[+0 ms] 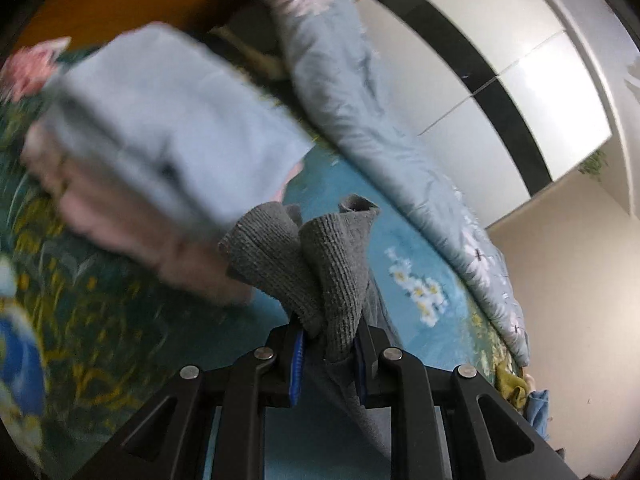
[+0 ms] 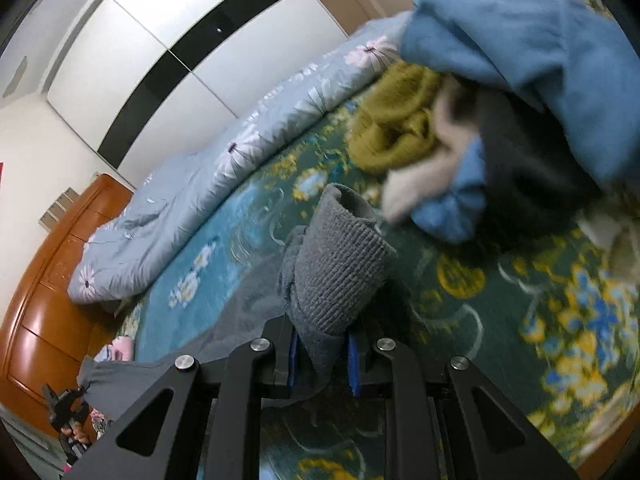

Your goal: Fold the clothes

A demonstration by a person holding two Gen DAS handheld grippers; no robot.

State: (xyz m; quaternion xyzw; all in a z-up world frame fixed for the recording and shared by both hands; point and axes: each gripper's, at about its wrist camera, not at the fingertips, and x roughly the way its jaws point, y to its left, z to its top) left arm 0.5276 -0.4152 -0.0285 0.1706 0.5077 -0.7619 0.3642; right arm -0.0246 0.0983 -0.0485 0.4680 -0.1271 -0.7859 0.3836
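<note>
**Grey knit garment pinched at both ends above the bed**

The floral bedsheet [image 2: 500, 320], teal and dark green with yellow and white flowers, filled the lower part of both wrist views. Closest to the left camera, the left gripper [image 1: 328, 354] was clamped on a bunched ribbed edge of the grey knit garment [image 1: 340, 264], the cloth standing up between its blue-padded fingers and trailing down past them. In the right wrist view, the right gripper [image 2: 322, 354] was likewise clamped on another ribbed edge of the same garment, which sagged leftwards over the sheet to the far gripper, seen small at the lower left edge.

Just beyond the left gripper lay a blurred stack of folded clothes [image 1: 160, 128], light blue above pink. Beyond the right gripper sat a loose pile of clothes [image 2: 500, 112]: blue, olive-yellow, pale and dark pieces.

Farther off, a pale blue quilt [image 2: 208, 184] with daisy prints ran along the bed's far side. Behind it stood a white wardrobe [image 2: 132, 60] with a black band, and a wooden headboard [image 2: 52, 280].
</note>
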